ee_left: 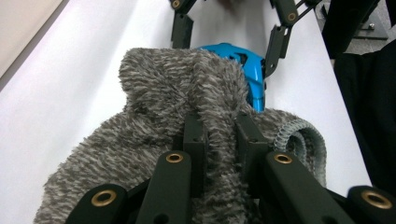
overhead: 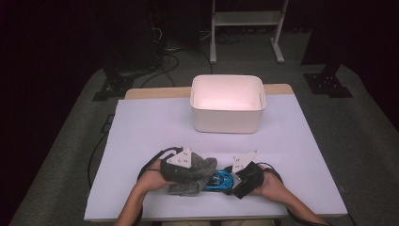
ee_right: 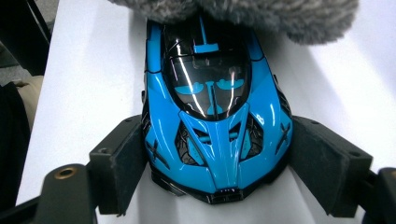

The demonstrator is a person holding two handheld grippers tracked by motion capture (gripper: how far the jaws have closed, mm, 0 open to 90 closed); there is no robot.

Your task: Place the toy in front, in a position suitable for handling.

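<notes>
Now | toy car: glossy blue, black canopy, nose under grey fuzzy cloth | left gripper: clamped on cloth | right gripper: jaws spread, flanking car

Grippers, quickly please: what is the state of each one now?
Left gripper: closed on a fold of the fluffy grey fabric pouch.
Right gripper: jaws wide at both sides of the glossy blue toy car; contact unclear.
</notes>
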